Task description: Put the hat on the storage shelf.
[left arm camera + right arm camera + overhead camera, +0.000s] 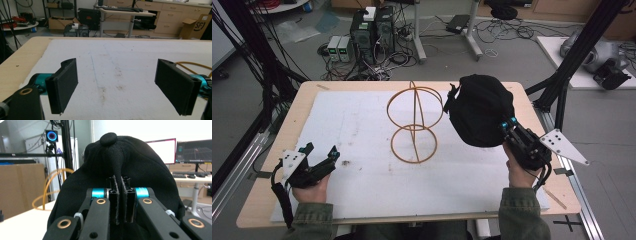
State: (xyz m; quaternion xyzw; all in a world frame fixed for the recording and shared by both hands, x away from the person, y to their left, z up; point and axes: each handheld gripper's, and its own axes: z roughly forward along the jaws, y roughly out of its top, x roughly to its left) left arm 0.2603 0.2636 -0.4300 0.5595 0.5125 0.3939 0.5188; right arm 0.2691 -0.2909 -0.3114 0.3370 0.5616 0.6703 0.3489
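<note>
**Black cap pinched in the right gripper, left gripper wide open**

Closest to the high camera, 2 green sleeves [314, 220] come in from the bottom edge, each hand holding a gripper over a white mat [362, 175] that covers most of a wooden table [302, 102].

At the near left, the left gripper [321, 152] sits low above the mat with its 2 jaws spread wide and nothing between them; its own view looks between the parted jaws at bare, slightly stained mat.

On the right side, the right gripper [508, 124] has its jaws pressed together on a fold of a black cap [479, 110], which is held up off the mat over the table's right part. From the right gripper view, the pinched ridge of fabric runs up from between the jaws toward the button on the crown of the cap [110, 138].

An orange wire stand [414, 125], made of 2 rings and an upright loop, rests on the mat at the middle of the table, just left of the cap.
</note>
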